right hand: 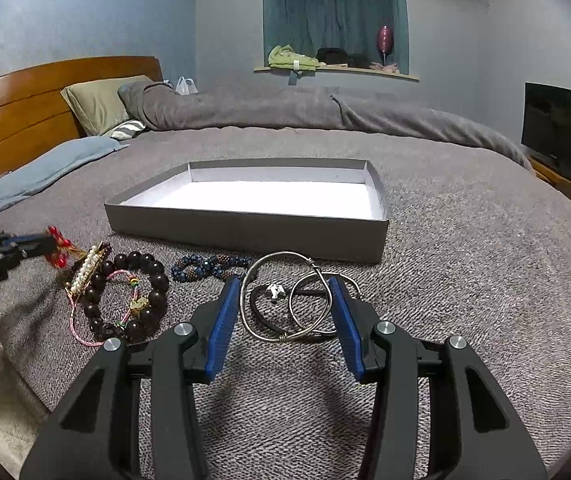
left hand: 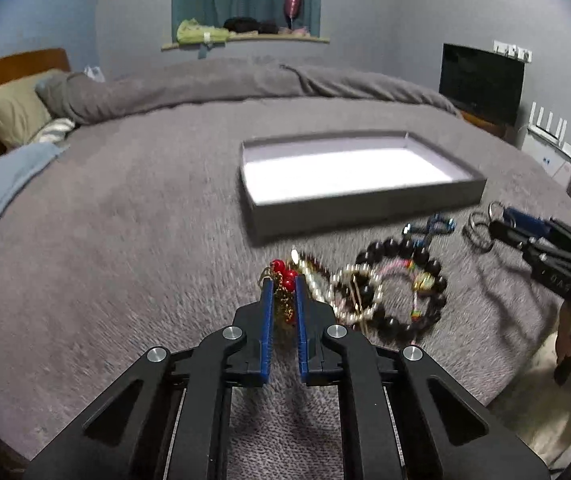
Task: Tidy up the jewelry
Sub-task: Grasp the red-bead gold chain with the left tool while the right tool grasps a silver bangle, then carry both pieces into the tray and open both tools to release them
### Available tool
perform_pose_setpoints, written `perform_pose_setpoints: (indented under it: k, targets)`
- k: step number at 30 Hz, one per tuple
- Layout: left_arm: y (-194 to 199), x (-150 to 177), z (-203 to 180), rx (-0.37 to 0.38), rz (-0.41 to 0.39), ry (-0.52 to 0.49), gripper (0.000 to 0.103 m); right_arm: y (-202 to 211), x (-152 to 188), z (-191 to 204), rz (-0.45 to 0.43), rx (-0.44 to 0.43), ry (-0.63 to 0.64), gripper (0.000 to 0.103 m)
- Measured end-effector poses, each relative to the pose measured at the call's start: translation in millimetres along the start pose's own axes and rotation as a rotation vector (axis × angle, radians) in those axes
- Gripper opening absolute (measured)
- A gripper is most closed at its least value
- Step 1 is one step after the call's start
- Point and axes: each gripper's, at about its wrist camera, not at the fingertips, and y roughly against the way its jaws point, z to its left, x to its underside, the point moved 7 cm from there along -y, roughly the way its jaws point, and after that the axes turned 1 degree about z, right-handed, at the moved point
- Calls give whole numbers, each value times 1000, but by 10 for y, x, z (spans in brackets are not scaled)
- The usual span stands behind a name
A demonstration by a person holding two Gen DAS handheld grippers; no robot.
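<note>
My left gripper (left hand: 284, 280) is shut on a red-bead and gold-chain ornament (left hand: 283, 276), just above the grey bedspread; it also shows in the right wrist view (right hand: 58, 246). Beside it lie a pearl hairpin (right hand: 85, 268), a dark wooden bead bracelet (right hand: 141, 296) and a pink cord bracelet (right hand: 85, 328). My right gripper (right hand: 285, 292) is open, its fingers either side of silver wire bangles (right hand: 285, 308) and a black cord (right hand: 263, 300). A blue bead bracelet (right hand: 205, 268) lies ahead. The empty grey tray with white inside (right hand: 245, 236) stands beyond.
The bed's front edge is close behind the jewelry. A rumpled duvet (right hand: 285, 108), pillows (right hand: 97, 104) and a blue blanket (right hand: 37, 176) lie at the far and left sides. A TV (right hand: 561, 128) stands to the right.
</note>
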Motion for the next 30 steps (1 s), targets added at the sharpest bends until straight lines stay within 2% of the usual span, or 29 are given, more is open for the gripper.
perform_pose_setpoints:
  k: [10,15,22,27,30]
  targets:
    - [376,-439,-4,13,-110,-13,11,107,-159,-23,-31,-19,-30,46]
    - [448,-738,5,16,-150,-26,11,115,-375,-93,-47,-24,-60,46]
    - [174,-1251,-36,37,-144,-41,11,-69,-887,-248,-82,11,-107,46]
    - [-255,-1563,-21,16,-102,-43,11,-466,-1280,-385,-29,-8,-149,46]
    - [-501,-1644,-25,13,-69,-40,11,-726,-1459,-485,-5,34,-141,46]
